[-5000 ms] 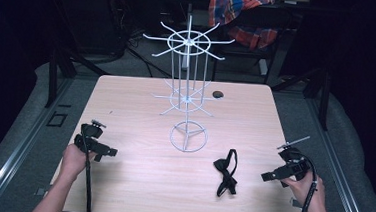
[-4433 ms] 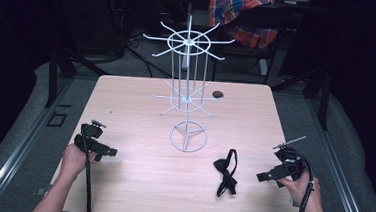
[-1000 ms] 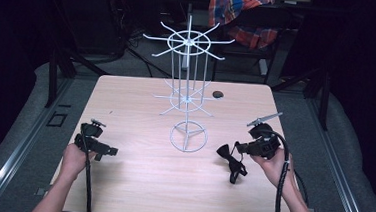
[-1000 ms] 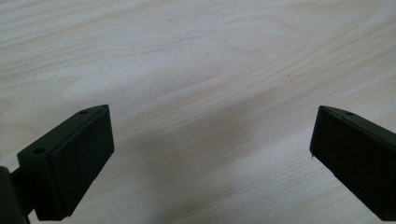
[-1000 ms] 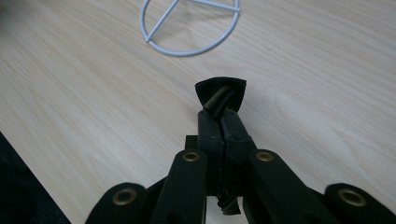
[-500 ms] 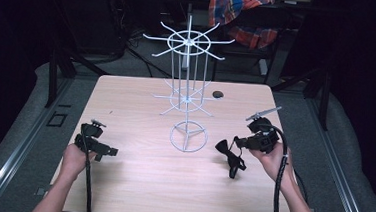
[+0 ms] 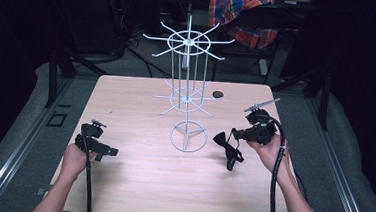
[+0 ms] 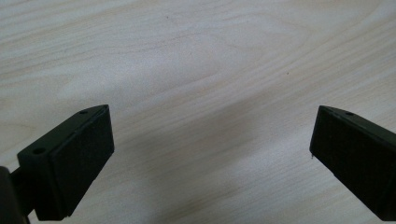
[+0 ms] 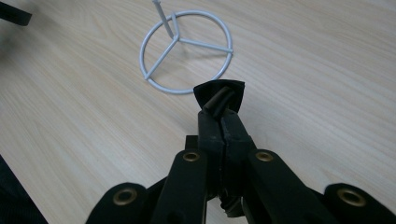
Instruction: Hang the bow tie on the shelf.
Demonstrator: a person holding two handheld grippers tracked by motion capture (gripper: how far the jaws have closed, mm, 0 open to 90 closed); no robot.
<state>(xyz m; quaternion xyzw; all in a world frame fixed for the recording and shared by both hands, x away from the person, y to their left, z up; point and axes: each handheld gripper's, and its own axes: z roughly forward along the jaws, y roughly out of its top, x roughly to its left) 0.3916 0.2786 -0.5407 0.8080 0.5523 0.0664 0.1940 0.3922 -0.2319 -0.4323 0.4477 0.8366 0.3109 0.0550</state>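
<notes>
Right gripper (image 7: 235, 136) holds bow tie (image 7: 227, 150); rack (image 7: 187, 86) beside.

Black bow tie (image 7: 227, 148), lifted, beside wire rack (image 7: 187, 93)

Left hand (image 7: 74, 159) low at the near-left of the counter (image 7: 135, 192), left gripper (image 7: 103, 150) held just above the wood, jaws spread wide apart. Right forearm angles in from the bottom right; right gripper (image 7: 234, 136) points leftward, jaws pressed tight together, pinching a black bow tie (image 7: 227, 148).
</notes>
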